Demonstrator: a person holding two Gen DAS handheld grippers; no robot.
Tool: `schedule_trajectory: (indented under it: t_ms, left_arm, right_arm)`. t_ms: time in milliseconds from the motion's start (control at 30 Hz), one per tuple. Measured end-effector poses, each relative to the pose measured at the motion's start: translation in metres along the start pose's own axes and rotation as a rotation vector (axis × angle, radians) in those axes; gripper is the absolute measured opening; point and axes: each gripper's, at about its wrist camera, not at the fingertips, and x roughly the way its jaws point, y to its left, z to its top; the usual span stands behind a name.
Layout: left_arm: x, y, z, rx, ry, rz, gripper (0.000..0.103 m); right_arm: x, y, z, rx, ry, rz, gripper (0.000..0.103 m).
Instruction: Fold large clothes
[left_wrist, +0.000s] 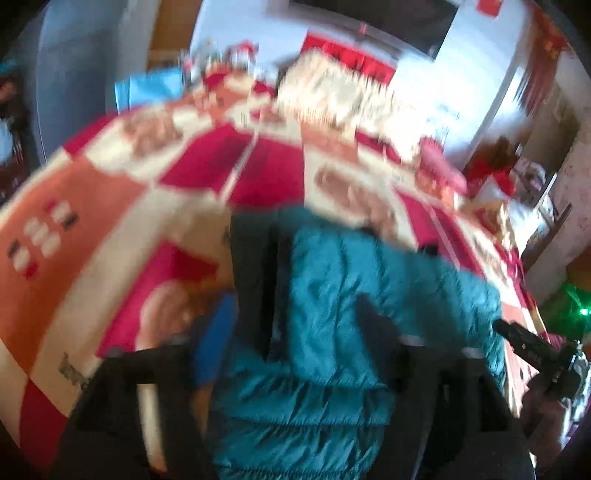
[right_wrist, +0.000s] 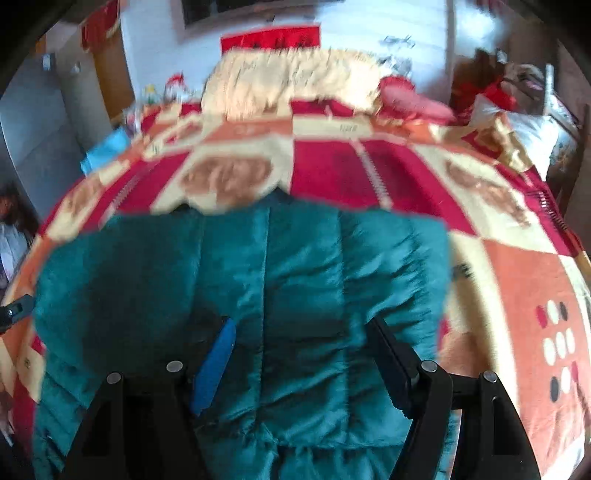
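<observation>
Teal jacket (right_wrist: 258, 277) lies under both open, empty grippers, left (left_wrist: 291, 332) and right (right_wrist: 303, 332).

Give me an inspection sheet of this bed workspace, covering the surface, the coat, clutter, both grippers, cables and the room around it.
Surface: bed covered by a red, orange and cream patterned blanket.
Job's things: teal quilted coat lying on the blanket in front of both grippers.
Clutter: cream fringed throw and pink cushion at the far end of the bed; light blue item at the bed's far left edge.
Grippers: left gripper open, over the coat, picture blurred; right gripper open, jaws wide above the coat, nothing clamped.
Cables: nothing seen.
Surroundings: white wall, red hanging behind the bed, piled items at far right.
</observation>
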Motion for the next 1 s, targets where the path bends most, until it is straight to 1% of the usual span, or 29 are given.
schedule_trajectory:
  t_ms: [67, 100, 233, 333, 400, 500, 567, 633, 700, 767, 800, 900, 967, 1000]
  left_arm:
    - [-0.003, -0.010, 0.004, 0.026, -0.049, 0.009, 0.078]
    - [0.001, -0.017, 0.005, 0.042, -0.046, 0.013, 0.078]
    - [0.035, -0.035, 0.004, 0.094, 0.005, 0.067, 0.078]
    - [0.067, -0.041, -0.002, 0.133, 0.052, 0.132, 0.078]
    - [0.087, -0.038, -0.006, 0.135, 0.086, 0.157, 0.078]
    - [0.105, -0.029, -0.014, 0.109, 0.124, 0.143, 0.079]
    - [0.112, -0.025, -0.017, 0.106, 0.123, 0.128, 0.082]
    - [0.117, -0.025, -0.019, 0.114, 0.125, 0.121, 0.087]
    - [0.123, -0.027, -0.023, 0.137, 0.124, 0.123, 0.090]
    - [0.124, -0.029, -0.026, 0.154, 0.111, 0.134, 0.091]
    - [0.125, -0.030, -0.027, 0.159, 0.108, 0.139, 0.091]
    - [0.126, -0.031, -0.027, 0.160, 0.106, 0.142, 0.091]
    - [0.126, -0.030, -0.027, 0.155, 0.108, 0.137, 0.091]
    - [0.126, -0.030, -0.027, 0.154, 0.108, 0.136, 0.091]
  right_arm:
    - [-0.014, -0.009, 0.005, 0.023, -0.023, -0.002, 0.075]
    - [-0.019, -0.013, 0.008, 0.033, -0.028, -0.004, 0.076]
    - [-0.019, -0.017, 0.018, 0.054, -0.034, -0.023, 0.077]
    - [-0.006, -0.011, 0.024, 0.048, -0.039, -0.040, 0.078]
    - [0.006, -0.007, 0.027, 0.040, -0.038, -0.055, 0.078]
    - [0.027, -0.002, 0.031, 0.019, -0.034, -0.079, 0.078]
    - [0.042, -0.002, 0.031, 0.002, -0.021, -0.108, 0.079]
    - [0.059, -0.005, 0.027, 0.000, -0.004, -0.125, 0.089]
    - [0.074, -0.013, 0.019, 0.021, 0.007, -0.124, 0.092]
    - [0.083, -0.020, 0.014, 0.054, 0.001, -0.111, 0.095]
    - [0.084, -0.022, 0.012, 0.062, -0.003, -0.116, 0.097]
    - [0.084, -0.020, 0.013, 0.053, 0.000, -0.137, 0.097]
    - [0.075, -0.018, 0.014, 0.047, 0.002, -0.147, 0.097]
    - [0.064, -0.017, 0.015, 0.048, -0.011, -0.147, 0.097]
